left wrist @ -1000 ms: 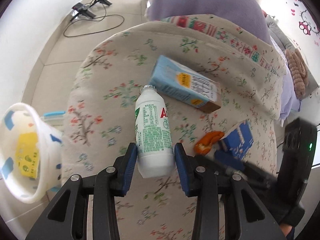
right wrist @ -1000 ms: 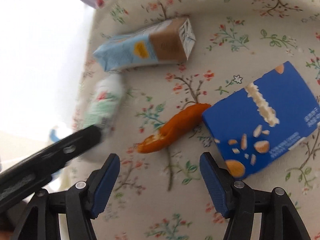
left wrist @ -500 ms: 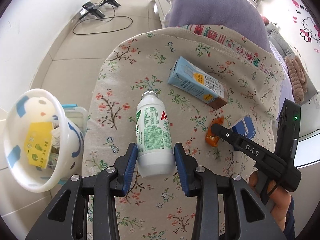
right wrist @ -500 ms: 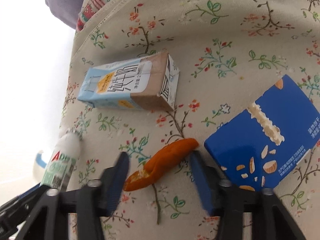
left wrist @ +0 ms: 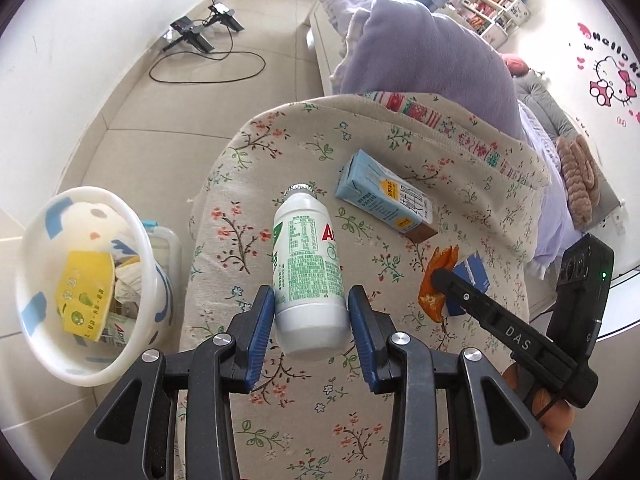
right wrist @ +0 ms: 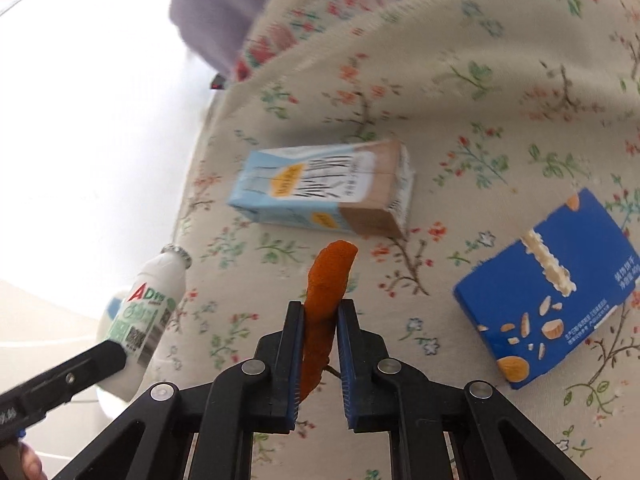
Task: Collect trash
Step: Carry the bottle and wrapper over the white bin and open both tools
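Observation:
My left gripper is shut on a white milk-drink bottle with a green label, held just above the floral cloth. The same bottle shows at the lower left of the right wrist view. My right gripper is closing tight on an orange peel; the pads press both its sides and it stands up off the cloth. From the left wrist view the peel sits at that gripper's tip. A light blue carton and a blue biscuit box lie on the cloth.
A white basket holding a yellow wrapper and other trash stands on the floor to the left, beside a clear plastic box. A purple cushion lies beyond the cloth. Cables and stands are on the tiled floor.
My right gripper closed around the orange peel and lifted it upright. My left gripper pulled back and up with the bottle, bringing the basket further into view.

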The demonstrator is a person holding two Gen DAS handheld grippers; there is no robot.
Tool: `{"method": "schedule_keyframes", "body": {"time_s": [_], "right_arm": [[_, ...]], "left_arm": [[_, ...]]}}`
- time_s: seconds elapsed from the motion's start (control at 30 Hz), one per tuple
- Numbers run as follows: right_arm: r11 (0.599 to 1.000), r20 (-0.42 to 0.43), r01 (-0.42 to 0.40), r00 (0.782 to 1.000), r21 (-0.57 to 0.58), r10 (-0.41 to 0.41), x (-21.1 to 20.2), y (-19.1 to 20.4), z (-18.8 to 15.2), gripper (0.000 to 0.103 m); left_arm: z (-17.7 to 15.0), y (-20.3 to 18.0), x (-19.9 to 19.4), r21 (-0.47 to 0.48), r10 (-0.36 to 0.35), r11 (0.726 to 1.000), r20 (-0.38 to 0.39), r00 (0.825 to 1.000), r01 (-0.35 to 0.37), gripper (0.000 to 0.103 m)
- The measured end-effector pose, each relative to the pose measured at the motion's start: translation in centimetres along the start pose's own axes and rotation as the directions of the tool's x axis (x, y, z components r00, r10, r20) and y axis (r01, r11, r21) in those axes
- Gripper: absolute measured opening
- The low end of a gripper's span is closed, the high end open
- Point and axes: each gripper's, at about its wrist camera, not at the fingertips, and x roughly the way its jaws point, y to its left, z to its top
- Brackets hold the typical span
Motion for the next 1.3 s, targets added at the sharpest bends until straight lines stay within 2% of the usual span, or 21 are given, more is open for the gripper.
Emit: {"method": "schedule_keyframes", "body": {"time_s": [0.13, 0.4, 0.53, 0.63, 0.7, 0.8, 0.97, 1.1, 1.17, 1.2, 1.23, 1.3], "right_arm": [[0.998, 0.016, 0.004, 1.000, -0.062, -0.003, -0.3, 1.0, -0.4, 0.014], [0.985, 0.115, 0.076, 0.992, -0.157, -0.058, -1.9, 3.5, -1.6, 0.014], [0.982, 0.098, 0.067, 0.994, -0.175, -0.051, -1.0, 4.5, -2.4, 0.014], [0.981, 0.087, 0.068, 0.995, -0.179, -0.052, 0.1, 5.3, -3.1, 0.014], [0.981, 0.082, 0.068, 0.995, -0.183, -0.054, 0.5, 5.9, -3.5, 0.014], [0.978, 0.065, 0.049, 0.997, -0.200, -0.037, 1.4, 7.4, -4.2, 0.014], [0.972, 0.038, 0.001, 0.999, -0.236, 0.008, 2.4, 10.6, -5.6, 0.014], [0.964, 0.010, -0.049, 0.999, -0.261, 0.054, 3.2, 13.6, -6.5, 0.014], [0.962, 0.003, -0.075, 0.997, -0.264, 0.079, 3.5, 14.8, -6.8, 0.014], [0.960, 0.000, -0.088, 0.996, -0.264, 0.091, 3.7, 15.5, -6.9, 0.014], [0.959, -0.002, -0.098, 0.995, -0.266, 0.102, 3.9, 16.1, -7.0, 0.014], [0.955, -0.002, -0.111, 0.993, -0.276, 0.115, 4.2, 17.3, -7.0, 0.014]], "left_arm": [[-0.1, 0.8, -0.9, -0.004, -0.010, 1.000, 0.008, 1.000, 0.010, 0.040], [-0.5, 4.2, -2.6, -0.049, 0.001, 0.999, 0.008, 1.000, 0.000, 0.040], [-0.4, 7.6, -4.6, -0.115, 0.019, 0.993, 0.029, 0.999, -0.015, 0.040], [-0.5, 10.4, -6.3, -0.163, 0.077, 0.984, 0.039, 0.996, -0.069, 0.040], [-0.7, 12.5, -7.3, -0.206, 0.083, 0.976, 0.047, 0.995, -0.071, 0.040], [-1.0, 14.7, -8.1, -0.253, 0.118, 0.962, 0.048, 0.992, -0.103, 0.040], [-1.2, 15.8, -7.1, -0.269, 0.122, 0.956, 0.017, 0.992, -0.113, 0.041], [-0.6, 16.9, -5.9, -0.334, 0.074, 0.940, 0.016, 0.997, -0.064, 0.042], [-0.6, 17.7, -5.2, -0.384, 0.058, 0.921, -0.019, 0.998, -0.061, 0.046], [-0.7, 18.0, -4.9, -0.397, 0.062, 0.914, -0.049, 0.997, -0.076, 0.053], [-0.8, 18.1, -4.8, -0.401, 0.070, 0.912, -0.059, 0.996, -0.088, 0.054], [-0.9, 18.0, -5.4, -0.397, 0.078, 0.914, -0.038, 0.996, -0.086, 0.054]]}}
